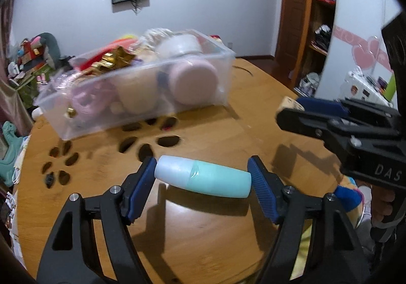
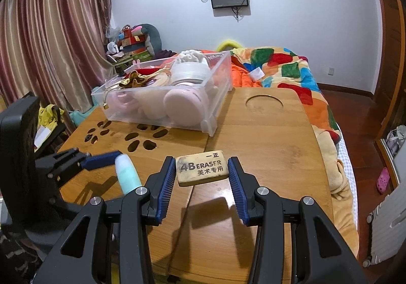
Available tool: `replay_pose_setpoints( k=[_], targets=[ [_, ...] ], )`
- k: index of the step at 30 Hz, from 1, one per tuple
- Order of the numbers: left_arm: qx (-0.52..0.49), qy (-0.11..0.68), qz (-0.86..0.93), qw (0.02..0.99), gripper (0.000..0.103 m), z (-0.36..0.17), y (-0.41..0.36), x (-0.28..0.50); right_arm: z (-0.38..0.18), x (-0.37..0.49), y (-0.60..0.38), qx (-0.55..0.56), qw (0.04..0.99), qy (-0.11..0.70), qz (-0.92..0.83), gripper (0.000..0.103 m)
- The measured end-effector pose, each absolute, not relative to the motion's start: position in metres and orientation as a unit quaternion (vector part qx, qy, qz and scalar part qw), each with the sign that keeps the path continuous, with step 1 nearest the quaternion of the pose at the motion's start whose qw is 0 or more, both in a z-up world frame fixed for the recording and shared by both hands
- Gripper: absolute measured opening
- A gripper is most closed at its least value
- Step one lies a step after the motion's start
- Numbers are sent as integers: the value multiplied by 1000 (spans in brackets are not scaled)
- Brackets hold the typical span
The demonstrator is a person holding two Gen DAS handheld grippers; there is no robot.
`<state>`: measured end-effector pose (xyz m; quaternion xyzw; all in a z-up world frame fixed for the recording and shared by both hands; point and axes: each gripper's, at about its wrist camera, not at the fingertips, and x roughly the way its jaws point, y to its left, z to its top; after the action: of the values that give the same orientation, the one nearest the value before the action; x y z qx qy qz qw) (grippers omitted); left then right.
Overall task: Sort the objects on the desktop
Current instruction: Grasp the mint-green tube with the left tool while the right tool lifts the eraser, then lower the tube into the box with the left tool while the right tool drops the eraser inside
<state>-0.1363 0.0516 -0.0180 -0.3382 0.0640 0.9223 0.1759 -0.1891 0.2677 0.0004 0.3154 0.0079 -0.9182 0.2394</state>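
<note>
1. Held between the ribbed blue pads of the left gripper (image 1: 201, 180), the mint-green and pale blue plastic bottle (image 1: 203, 178) is pinched only at its two ends, in front of the clear plastic storage box (image 1: 142, 81). The rounded cap end could slip out.
2. Right gripper (image 2: 201, 172) is closed on the beige rectangular 4B eraser (image 2: 201, 168), also in front of the box and above the wooden table (image 2: 266, 147). Soft rubber could twist in this hold.
3. Both grippers are close together; going to the box at the same time, they may collide.
4. That box looks already full, so a dropped thing may roll off.
</note>
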Motion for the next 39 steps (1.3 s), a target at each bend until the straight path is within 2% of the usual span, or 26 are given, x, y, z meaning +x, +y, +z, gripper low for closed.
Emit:
replay_pose_setpoints(
  k=[24,39],
  targets=[
    [-266,-16,956,120,73,44,-40,-174,54,-217,217,280,261,57,-922,39],
    [-272,-34,956,105,73,41,-61,-224,50,-270,179,290,280,68,-913,39]
  ],
)
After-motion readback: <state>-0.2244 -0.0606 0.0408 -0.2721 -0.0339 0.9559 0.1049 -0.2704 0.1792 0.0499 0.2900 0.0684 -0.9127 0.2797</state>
